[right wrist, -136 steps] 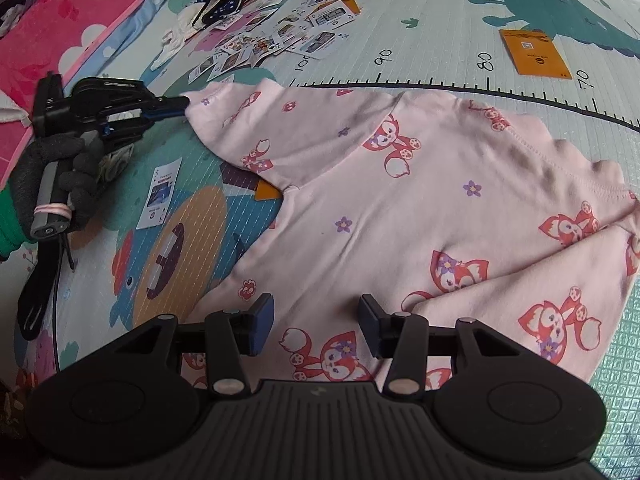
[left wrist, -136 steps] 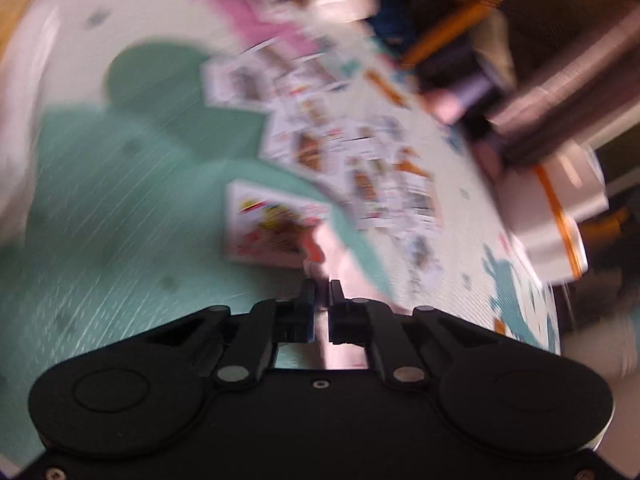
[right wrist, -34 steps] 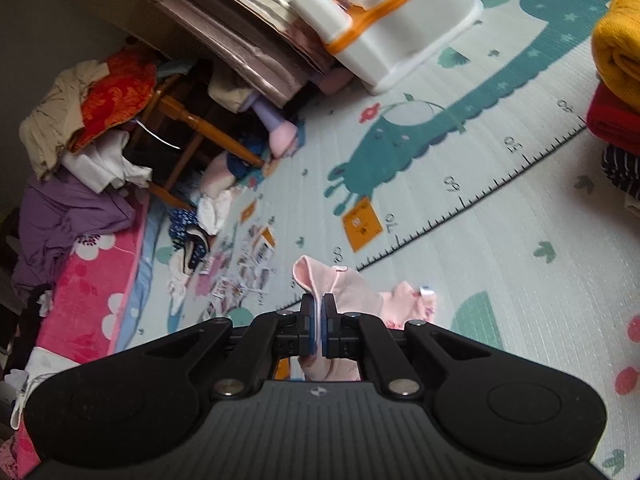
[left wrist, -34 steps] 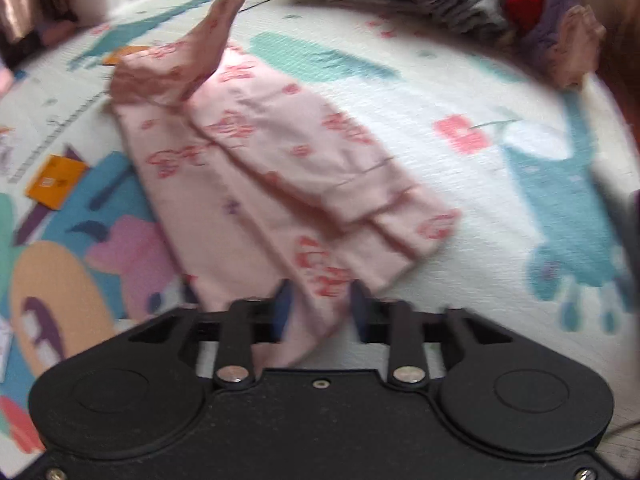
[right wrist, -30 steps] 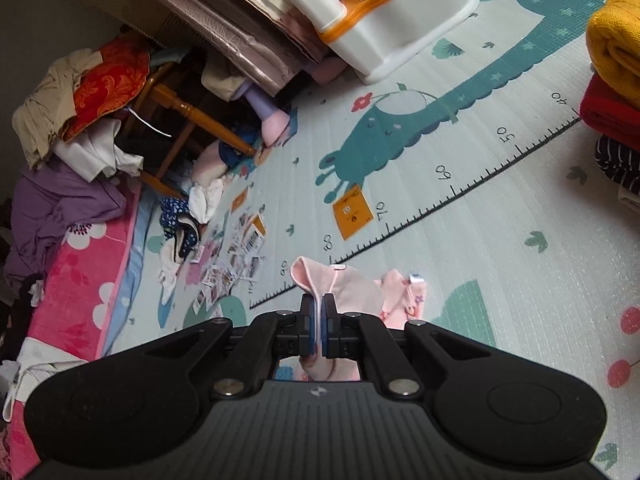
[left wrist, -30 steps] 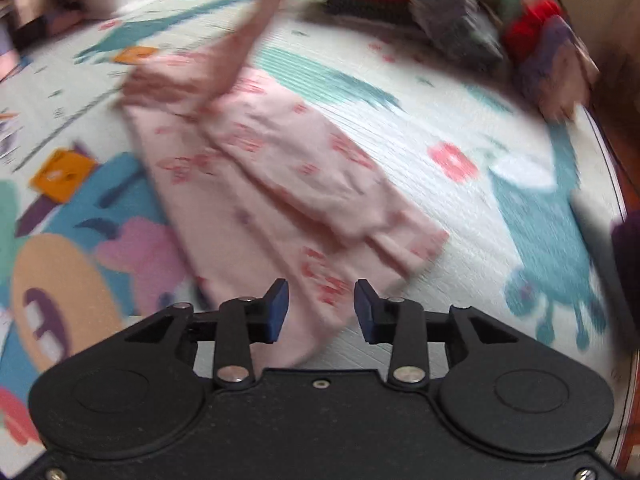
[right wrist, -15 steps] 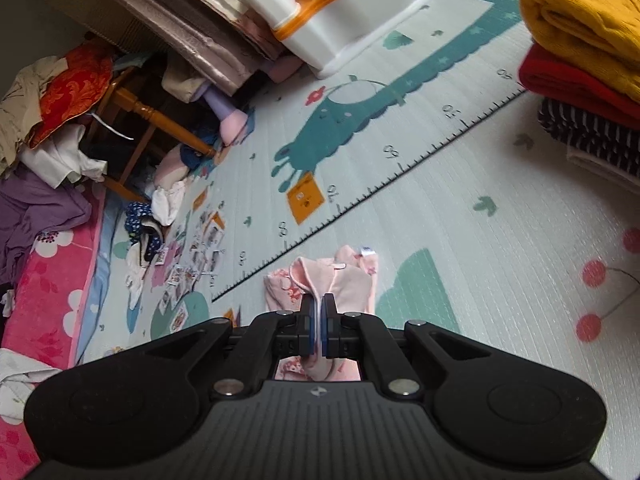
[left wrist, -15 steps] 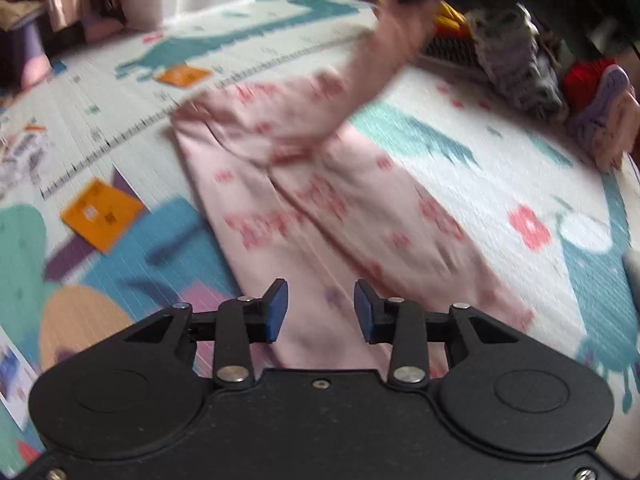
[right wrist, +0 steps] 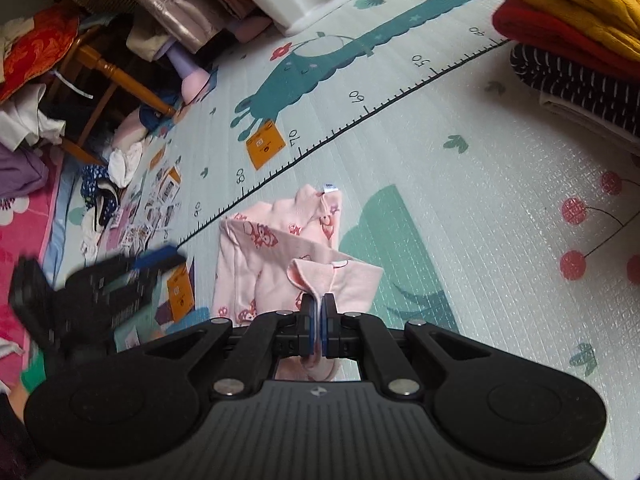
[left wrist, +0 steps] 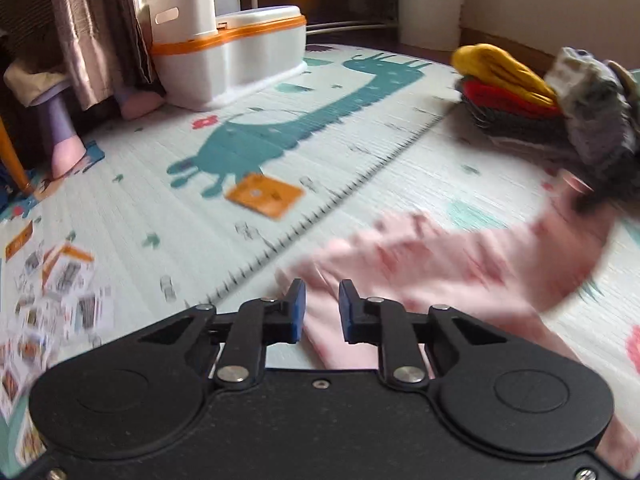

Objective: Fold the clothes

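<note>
The right gripper [right wrist: 319,312] was pinched tight on a fold of the pink shirt [right wrist: 276,256], which lay partly folded on the play mat [right wrist: 460,208]. The left gripper [left wrist: 322,308] had its fingers apart, holding nothing, just above the shirt. At two o'clock sat a pile of folded clothes [right wrist: 576,40].

Both wrist cams low, fwd; share pink garment [left wrist: 440,264] [right wrist: 280,240].

Soft daylight — left view motion-blurred, edges warped.
</note>
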Demonstrator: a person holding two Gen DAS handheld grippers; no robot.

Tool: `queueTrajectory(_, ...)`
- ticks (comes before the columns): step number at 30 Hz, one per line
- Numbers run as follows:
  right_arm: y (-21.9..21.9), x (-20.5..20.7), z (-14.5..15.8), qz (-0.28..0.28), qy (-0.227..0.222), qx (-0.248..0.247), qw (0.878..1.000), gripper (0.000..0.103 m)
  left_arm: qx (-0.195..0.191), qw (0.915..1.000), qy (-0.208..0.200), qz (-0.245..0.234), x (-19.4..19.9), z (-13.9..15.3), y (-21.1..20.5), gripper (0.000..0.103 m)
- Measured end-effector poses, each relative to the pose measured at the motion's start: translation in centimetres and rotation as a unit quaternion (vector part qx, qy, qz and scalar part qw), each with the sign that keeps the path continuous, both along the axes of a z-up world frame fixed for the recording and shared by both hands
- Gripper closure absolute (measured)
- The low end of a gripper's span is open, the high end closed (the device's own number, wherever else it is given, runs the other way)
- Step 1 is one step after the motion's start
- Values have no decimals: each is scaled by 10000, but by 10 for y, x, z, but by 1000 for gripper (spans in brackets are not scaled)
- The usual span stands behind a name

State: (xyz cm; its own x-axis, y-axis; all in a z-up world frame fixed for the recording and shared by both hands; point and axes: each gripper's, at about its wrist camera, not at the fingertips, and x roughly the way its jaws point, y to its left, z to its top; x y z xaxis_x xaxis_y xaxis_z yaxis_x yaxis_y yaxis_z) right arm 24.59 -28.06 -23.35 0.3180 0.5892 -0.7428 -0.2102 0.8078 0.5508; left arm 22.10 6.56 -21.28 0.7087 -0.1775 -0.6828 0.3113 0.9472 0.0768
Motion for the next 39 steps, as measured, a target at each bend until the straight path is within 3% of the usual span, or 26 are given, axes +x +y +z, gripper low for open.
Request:
queueTrajectory(3,2,1,4,25,-123,-37,9999,97,118,9988,425,-204,33,-4,-2,88)
queueTrajectory(7,0,3,8,69,-264,-19,9996,97,858,9841,1408,-653,67,-26,-14,88)
queueTrajectory(13,-8,14,20,-148,-558,216,9981,97,847,9717,2152,-487,96,-36,-8,88)
queueTrajectory(17,-1,16,34,118,-932,197,9954,97,558,9814,1736,-606,82,-23,-12,88)
queueTrajectory(20,8,6,44,432,-1179,184,9919,97,596,9873,1412,-427,71,-28,-10,88)
queueTrajectory(22,21,-7,52,854,-1470,101,9854,97,321,9900,1357,-215,75,-32,-4,88)
queueTrajectory(28,75,-51,70,2206,-2109,83,9522,97,-213,9841,1749,200,90,-40,8,88)
queueTrajectory(31,100,-73,77,2801,-2357,98,9305,97,-814,9747,2037,436,98,-41,20,88)
queueTrajectory(35,122,-89,73,3161,-2346,36,9193,98,-1900,9531,2258,677,102,-40,39,86)
queueTrajectory(39,133,-100,67,3411,-2322,-31,9109,97,-2119,9503,2218,526,98,-32,39,86)
